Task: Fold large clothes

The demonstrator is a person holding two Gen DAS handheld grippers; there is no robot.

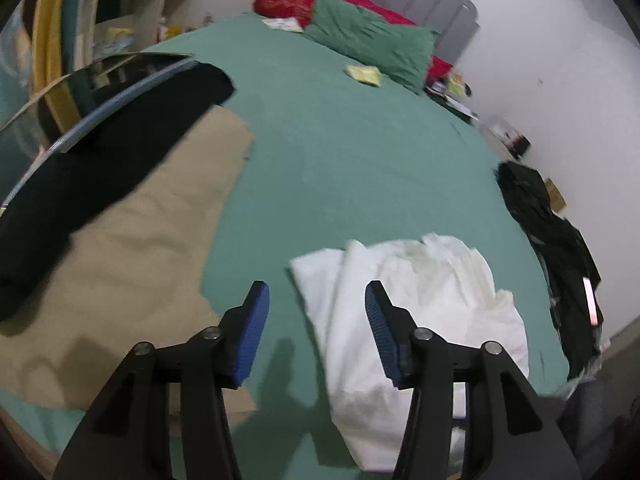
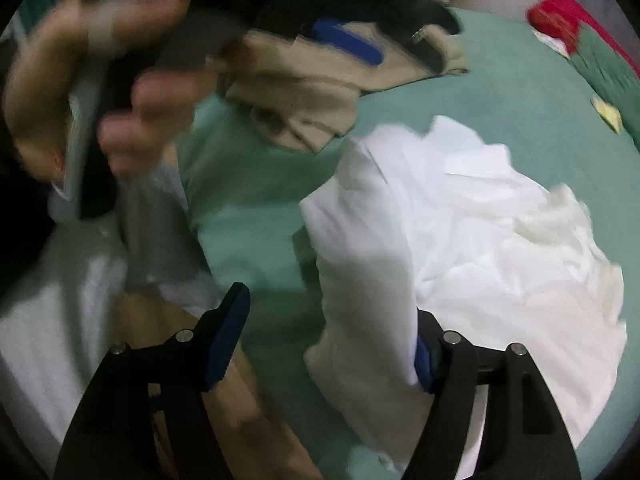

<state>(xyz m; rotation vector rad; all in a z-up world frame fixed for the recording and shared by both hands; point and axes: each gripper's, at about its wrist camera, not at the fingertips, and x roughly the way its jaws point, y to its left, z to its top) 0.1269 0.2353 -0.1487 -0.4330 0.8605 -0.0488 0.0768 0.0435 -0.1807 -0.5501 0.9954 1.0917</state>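
White shirt (image 2: 460,240) lies crumpled on the green bed (image 1: 340,152), one fold draped against the released right gripper (image 2: 328,332), so it could snag and drag; the left gripper (image 1: 316,312) hangs open, empty.

The left gripper (image 1: 316,308) points downward at a slant, its blue fingers (image 1: 252,334) well apart with nothing between them; the right gripper (image 2: 328,336) points more steeply down, its fingers (image 2: 226,336) spread wide; in the right wrist view a blurred bare hand (image 2: 92,92) shows at upper left, curled.
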